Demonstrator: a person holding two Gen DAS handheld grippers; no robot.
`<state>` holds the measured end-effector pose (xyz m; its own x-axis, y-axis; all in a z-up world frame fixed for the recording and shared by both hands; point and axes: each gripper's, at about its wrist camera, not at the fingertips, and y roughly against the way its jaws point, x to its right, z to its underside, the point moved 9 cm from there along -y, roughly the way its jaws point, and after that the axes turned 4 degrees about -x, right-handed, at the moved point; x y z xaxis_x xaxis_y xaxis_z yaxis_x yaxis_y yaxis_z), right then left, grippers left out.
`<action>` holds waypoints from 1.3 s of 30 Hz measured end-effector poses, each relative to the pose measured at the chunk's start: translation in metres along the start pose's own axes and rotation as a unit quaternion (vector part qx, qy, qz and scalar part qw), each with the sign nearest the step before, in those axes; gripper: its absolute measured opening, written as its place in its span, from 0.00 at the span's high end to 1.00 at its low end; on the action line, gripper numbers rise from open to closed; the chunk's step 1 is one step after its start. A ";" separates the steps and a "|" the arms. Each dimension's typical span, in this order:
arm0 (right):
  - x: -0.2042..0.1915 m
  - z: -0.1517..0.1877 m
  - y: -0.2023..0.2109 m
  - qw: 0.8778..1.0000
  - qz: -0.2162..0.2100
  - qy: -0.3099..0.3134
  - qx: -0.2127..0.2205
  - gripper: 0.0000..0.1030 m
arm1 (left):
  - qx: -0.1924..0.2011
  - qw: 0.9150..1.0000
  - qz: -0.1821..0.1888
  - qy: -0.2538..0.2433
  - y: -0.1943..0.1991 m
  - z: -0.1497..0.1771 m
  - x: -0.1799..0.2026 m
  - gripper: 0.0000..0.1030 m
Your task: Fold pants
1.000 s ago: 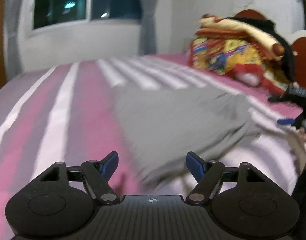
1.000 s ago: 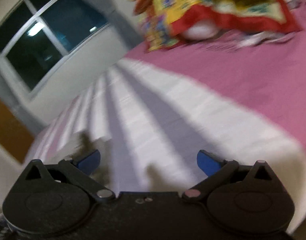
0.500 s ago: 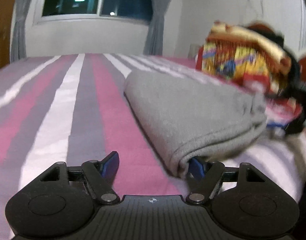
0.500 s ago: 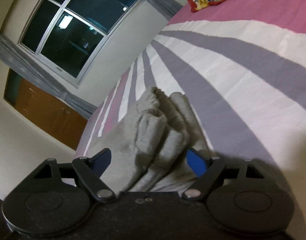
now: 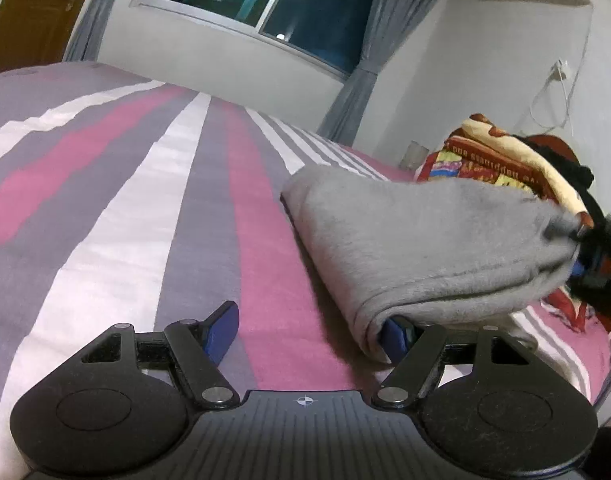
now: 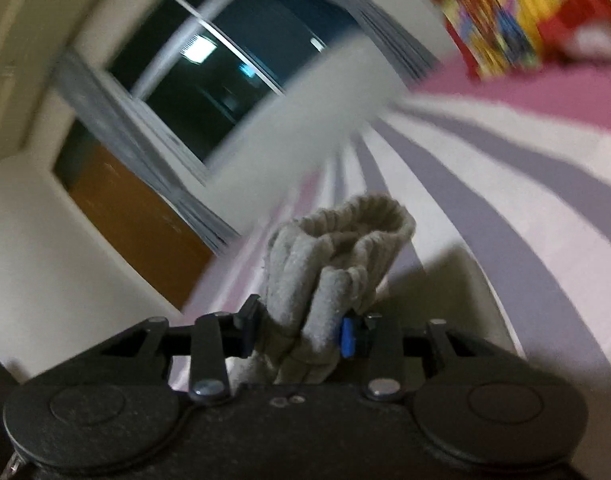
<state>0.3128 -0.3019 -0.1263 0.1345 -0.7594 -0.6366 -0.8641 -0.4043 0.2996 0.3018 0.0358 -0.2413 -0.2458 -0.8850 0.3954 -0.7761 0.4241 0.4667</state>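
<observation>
**Right wrist view: your right tongs pinch the pants' bunched end**

Your right tongs [image 6: 297, 330] clamp the gathered end of the pants [image 5: 421, 240], probably to lift it. Your left tongs [image 5: 311, 328] stand spread, one finger tucked under the near fold as if to support it. The folded pants lie on the bed [image 5: 105, 216].

Matte black grippers with blue finger pads, both looking like the same build

The left gripper [image 5: 311, 330] is showing a ribbed black center plate with a tiny white crosshair mark, round housings either side, silver pivot screws and triangular cutouts in the linkage arms. The right gripper [image 6: 297, 332] is sporting the same black shells, silver screws and blue pads [image 6: 347, 337].
</observation>
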 end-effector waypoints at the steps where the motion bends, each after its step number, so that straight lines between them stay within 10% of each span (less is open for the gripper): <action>1: 0.013 0.006 0.001 1.000 0.023 -0.008 -0.005 0.64 | -0.001 1.000 0.000 -0.002 -0.002 0.001 0.000 0.28; 4: 0.079 0.042 -0.029 0.983 0.108 -0.108 -0.101 0.65 | -0.005 1.000 -0.005 -0.013 -0.005 0.003 0.002 0.28; 25: 0.054 0.020 -0.001 0.996 0.041 -0.066 -0.054 0.63 | -0.008 0.999 -0.022 -0.031 0.000 0.007 0.009 0.27; 35: 0.086 0.041 -0.017 0.987 0.098 -0.081 -0.101 0.61 | -0.016 0.999 -0.023 -0.043 0.000 0.009 0.010 0.26; 39: 0.081 0.033 -0.003 0.987 0.095 -0.070 -0.110 0.38 | -0.025 0.998 -0.025 -0.057 0.013 0.009 0.011 0.26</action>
<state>0.3102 -0.3453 -0.2026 -0.1017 -0.7608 -0.6409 -0.7387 -0.3737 0.5609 0.2840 0.0297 -0.2380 -0.2745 -0.9201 0.2795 -0.7594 0.3857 0.5239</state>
